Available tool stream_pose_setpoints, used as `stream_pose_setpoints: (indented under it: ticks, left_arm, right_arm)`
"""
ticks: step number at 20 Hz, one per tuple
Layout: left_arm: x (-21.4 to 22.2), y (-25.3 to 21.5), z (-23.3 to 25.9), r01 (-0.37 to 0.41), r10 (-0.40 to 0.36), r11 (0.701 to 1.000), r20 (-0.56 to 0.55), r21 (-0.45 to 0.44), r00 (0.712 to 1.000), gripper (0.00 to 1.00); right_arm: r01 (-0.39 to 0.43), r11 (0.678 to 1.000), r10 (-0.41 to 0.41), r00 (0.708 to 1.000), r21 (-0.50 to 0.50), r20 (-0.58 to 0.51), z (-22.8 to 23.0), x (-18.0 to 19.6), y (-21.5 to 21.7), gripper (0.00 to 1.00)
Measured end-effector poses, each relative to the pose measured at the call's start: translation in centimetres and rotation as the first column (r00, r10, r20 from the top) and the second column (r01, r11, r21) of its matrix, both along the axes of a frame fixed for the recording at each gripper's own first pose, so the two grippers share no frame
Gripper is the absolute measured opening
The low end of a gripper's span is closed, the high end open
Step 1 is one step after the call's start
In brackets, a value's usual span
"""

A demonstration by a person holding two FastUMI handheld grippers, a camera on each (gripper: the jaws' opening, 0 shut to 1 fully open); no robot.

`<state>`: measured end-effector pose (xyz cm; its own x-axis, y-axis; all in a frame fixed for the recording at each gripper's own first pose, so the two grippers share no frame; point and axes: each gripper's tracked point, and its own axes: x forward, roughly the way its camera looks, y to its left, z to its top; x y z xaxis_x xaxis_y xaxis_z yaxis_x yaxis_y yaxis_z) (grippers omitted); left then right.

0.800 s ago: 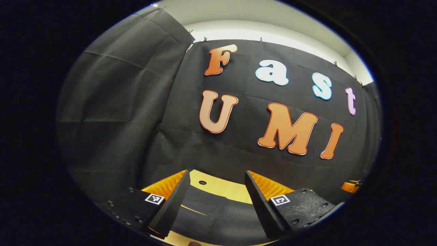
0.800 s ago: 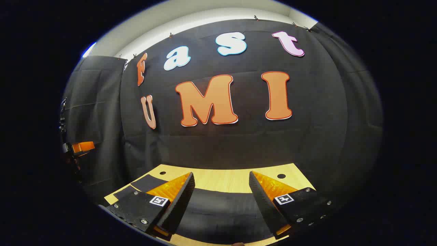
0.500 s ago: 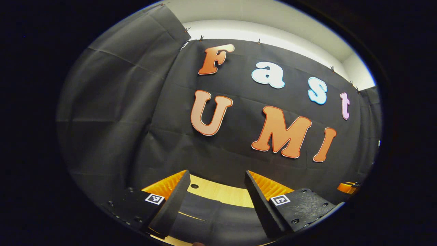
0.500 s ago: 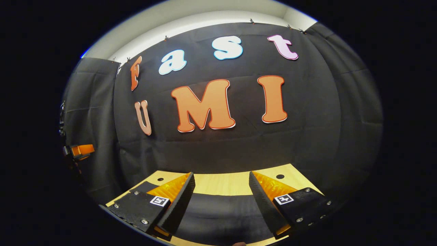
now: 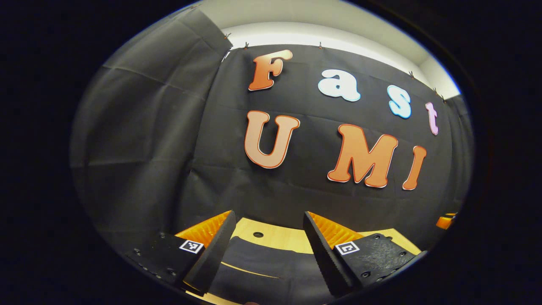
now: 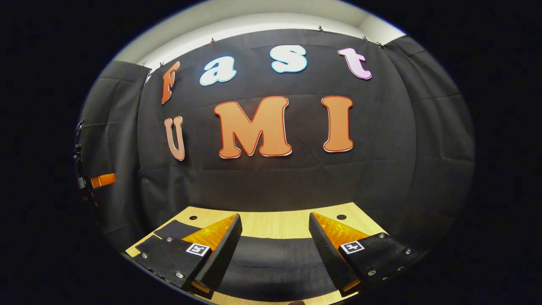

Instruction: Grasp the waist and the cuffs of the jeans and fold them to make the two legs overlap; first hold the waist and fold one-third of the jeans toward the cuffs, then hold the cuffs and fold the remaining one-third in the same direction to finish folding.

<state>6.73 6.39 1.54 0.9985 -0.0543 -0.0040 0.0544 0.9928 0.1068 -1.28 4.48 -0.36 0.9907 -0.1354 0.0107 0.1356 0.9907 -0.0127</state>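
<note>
While I hold both tools level above the table, I record the following.

Left gripper: fingers spread wide apart, nothing between them; dark cloth lies below the gap.
Right gripper: fingers likewise well apart and empty, raised over the cloth.
Jeans: dark denim spread flat on the wooden table, under both tools; a pale stitched seam runs across it in the left gripper view. In the right gripper view the jeans show as a broad dark band across the table, with a further flap at the left edge.
Which end lies under which tool: I cannot tell; neither waist nor cuffs can be identified.
Stage, in my judgement: no hold is taken; how many folds are already made cannot be read.
Risk one: closing on a single layer, caused by a shallow descent, so that the lower leg stays behind.
Risk two: uneven lift between the tools, caused by mismatched height, skewing the fold line.
Risk three: dark denim against dark surroundings hides the edge, so I may pinch short of the hem.
</note>
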Motion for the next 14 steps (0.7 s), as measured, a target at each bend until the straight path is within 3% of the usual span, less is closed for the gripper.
stream_pose_setpoints:
  ticks: [3, 4, 5, 9, 11, 14]
  left_arm:
    - [-0.4, -0.6, -0.4, 0.000, 0.000, 0.999, 0.000, 0.034, 1.000, 0.97]
    - [-0.6, -1.0, -1.3, 0.009, -0.008, 1.000, -0.023, 0.021, 1.000, 0.97]
    - [-0.6, -1.2, -2.1, 0.012, -0.013, 1.000, -0.048, -0.004, 0.999, 0.97]
    - [-1.2, -0.2, -6.8, -0.032, -0.008, 0.980, -0.203, -0.197, 0.979, 0.97]
    - [-1.5, 1.0, -9.6, -0.081, -0.010, 0.949, -0.284, -0.306, 0.959, 0.97]
    - [-2.6, 3.1, -14.4, -0.180, -0.041, 0.859, -0.415, -0.480, 0.909, 0.98]
  right_arm:
    - [-0.004, 1.000, 0.005, 1.000, 0.015, -0.020, -0.5, 0.2, -0.3, 0.96]
    - [-0.012, 1.000, 0.013, 1.000, 0.028, -0.027, -0.8, 0.3, -0.2, 1.00]
    - [-0.021, 0.999, 0.023, 0.999, 0.040, -0.034, -0.9, 0.4, -0.1, 0.96]
    - [-0.043, 0.997, 0.048, 0.996, 0.063, -0.076, -2.4, 1.1, 0.2, 0.96]
    - [-0.058, 0.995, 0.067, 0.992, 0.081, -0.106, -3.5, 1.4, 0.5, 0.96]
    - [-0.086, 0.988, 0.105, 0.983, 0.127, -0.148, -5.0, 1.7, 1.1, 1.00]
